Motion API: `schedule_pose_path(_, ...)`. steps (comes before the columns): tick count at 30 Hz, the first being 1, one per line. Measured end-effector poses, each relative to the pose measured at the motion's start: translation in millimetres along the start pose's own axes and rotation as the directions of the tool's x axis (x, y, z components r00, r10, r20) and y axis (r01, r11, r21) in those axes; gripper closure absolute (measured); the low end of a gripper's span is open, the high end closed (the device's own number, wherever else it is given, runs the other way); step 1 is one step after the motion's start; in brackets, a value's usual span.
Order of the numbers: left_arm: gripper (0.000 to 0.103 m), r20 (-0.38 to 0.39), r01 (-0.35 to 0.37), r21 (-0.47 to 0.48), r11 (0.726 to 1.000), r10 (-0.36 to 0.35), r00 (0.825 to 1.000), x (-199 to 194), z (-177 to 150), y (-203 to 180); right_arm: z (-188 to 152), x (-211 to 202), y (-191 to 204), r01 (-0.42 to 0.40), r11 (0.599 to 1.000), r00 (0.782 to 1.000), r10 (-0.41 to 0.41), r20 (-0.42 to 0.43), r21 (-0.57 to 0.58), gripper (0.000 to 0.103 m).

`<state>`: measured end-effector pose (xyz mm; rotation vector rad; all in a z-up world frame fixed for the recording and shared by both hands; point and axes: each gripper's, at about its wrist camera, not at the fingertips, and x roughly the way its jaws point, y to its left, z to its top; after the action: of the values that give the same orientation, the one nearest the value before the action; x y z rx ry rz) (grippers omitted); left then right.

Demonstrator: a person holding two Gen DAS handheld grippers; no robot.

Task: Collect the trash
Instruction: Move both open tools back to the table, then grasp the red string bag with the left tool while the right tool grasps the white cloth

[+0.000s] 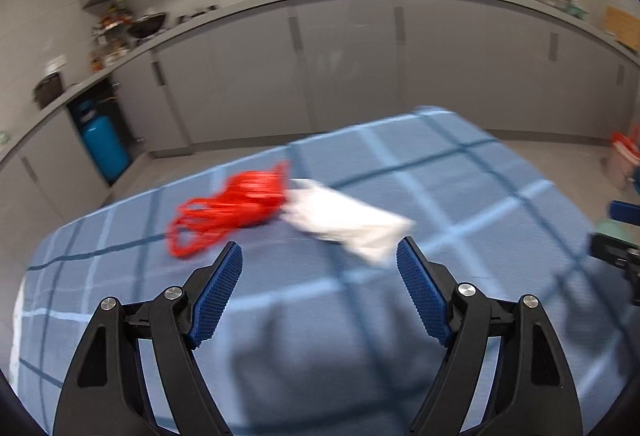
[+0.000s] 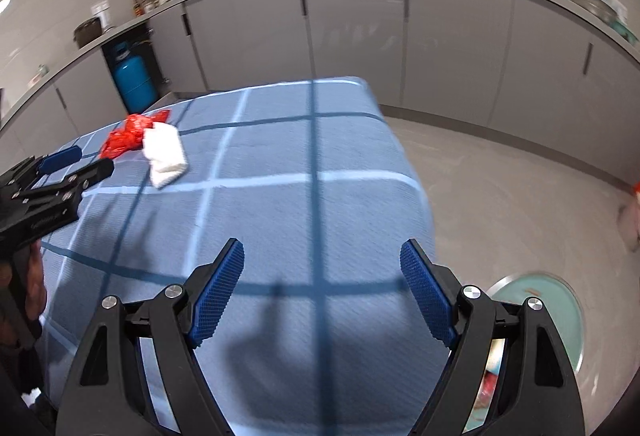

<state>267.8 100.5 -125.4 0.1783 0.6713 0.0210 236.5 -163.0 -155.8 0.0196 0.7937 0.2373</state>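
Left tool: blue ribbed pads spread wide apart, nothing between them, hovering over the tabletop, which carries a blue checked cloth. Right tool: pads likewise wide apart and empty, above the near right part of the same cloth. Below it on the floor, a round teal bin with some scraps visible inside, probably where the trash goes.

Just beyond the left tool's tips: a crumpled white tissue, touching a red crinkled plastic bag or wrapper on its left. Left view is motion-blurred; the right view shows both more clearly, well across the tabletop from the right tool.

Handling, by judgement: both very light and soft, will crush flat under the pads, no breakage risk. Tissue: pinch the raised middle fold, not a thin edge. Red plastic: slippery and springy; take a bunched ridge so it cannot slide out.

Farther back: grey cabinets, a blue gas cylinder.
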Motion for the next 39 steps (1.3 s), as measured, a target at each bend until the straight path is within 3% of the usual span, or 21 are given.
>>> schedule_pose_path(6,0.020,-0.021,-0.161,-0.092,0.983,0.160,0.987,35.6,12.0,76.1,37.0,33.7,59.8,-0.068,0.993,0.998,0.069,0.002,-0.097,0.023)
schedule_pose_path(17,0.019,-0.101,-0.208,-0.160,0.965,0.194,0.976,63.6,-3.6,123.8,82.4,118.2,144.2,-0.164,0.966,0.986,0.155,-0.060,-0.202,0.023)
schedule_pose_path(21,0.019,-0.114,-0.199,-0.174,0.964,0.181,0.977,69.0,-6.6,133.2,83.1,141.0,153.7,-0.178,0.963,0.982,0.160,-0.102,-0.200,0.028)
schedule_pose_path(22,0.019,-0.113,-0.192,-0.176,0.965,0.174,0.978,69.7,-6.9,133.8,81.7,144.7,154.0,-0.182,0.963,0.980,0.162,-0.116,-0.197,0.036)
schedule_pose_path(23,0.019,-0.109,-0.182,-0.176,0.967,0.165,0.980,69.3,-5.8,131.8,79.8,150.1,153.5,-0.202,0.961,0.973,0.175,-0.148,-0.187,0.051)
schedule_pose_path(28,0.019,-0.076,-0.129,-0.156,0.979,0.118,0.990,68.4,4.1,118.9,74.8,138.7,148.2,-0.208,0.957,0.973,0.181,-0.142,-0.201,0.070)
schedule_pose_path(36,0.015,-0.011,-0.049,-0.114,0.992,0.048,0.999,74.0,36.2,79.8,59.4,105.2,106.9,-0.135,0.975,0.988,0.117,-0.105,-0.179,0.074)
schedule_pose_path(39,0.014,-0.038,-0.010,-0.085,0.996,0.007,0.999,90.4,41.9,61.9,53.0,95.3,90.1,-0.120,0.981,0.990,0.107,-0.093,-0.153,0.074)
